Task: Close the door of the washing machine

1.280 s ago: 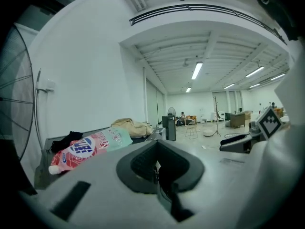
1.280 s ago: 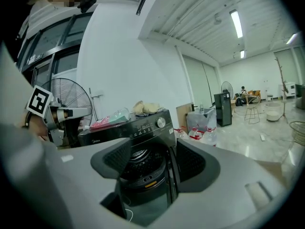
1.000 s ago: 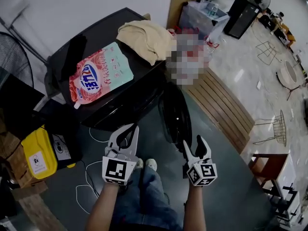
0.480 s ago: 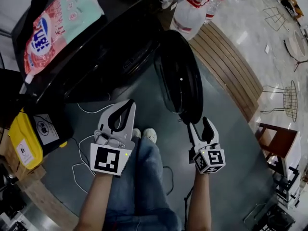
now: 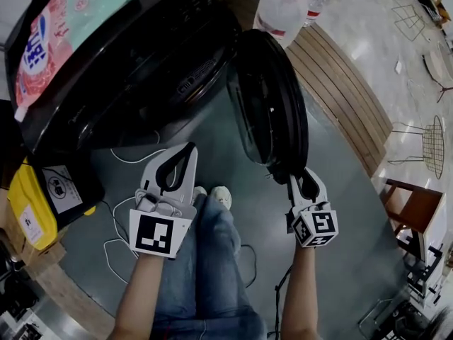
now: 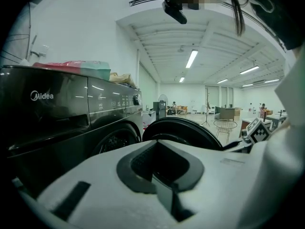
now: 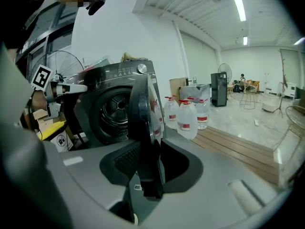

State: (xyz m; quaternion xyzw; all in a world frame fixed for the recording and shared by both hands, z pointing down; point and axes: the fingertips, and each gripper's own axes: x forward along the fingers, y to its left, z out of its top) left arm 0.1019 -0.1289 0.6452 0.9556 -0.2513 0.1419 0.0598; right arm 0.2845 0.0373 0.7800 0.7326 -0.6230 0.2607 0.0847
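Nearest, the left claw [image 5: 187, 149] hangs over the person's jeans [image 5: 205, 261] with its jaws together and nothing between them, seemingly kept clear as a spare. Just beyond, the right claw [image 5: 306, 178] sits at the lower free edge of the door [image 5: 265, 98]. Its jaws have just been closing, and the right gripper view shows the dark rim standing between them, clamped. That far-from-hinge spot probably gives the best leverage for swinging it. The door stands wide open, edge-on to the washing machine [image 5: 141, 69], well apart from the drum opening [image 7: 114, 111]; closing is not yet begun. A detergent pouch [image 5: 64, 20] lies on top. Farther off, water bottles [image 5: 283, 9] stand beside the machine.
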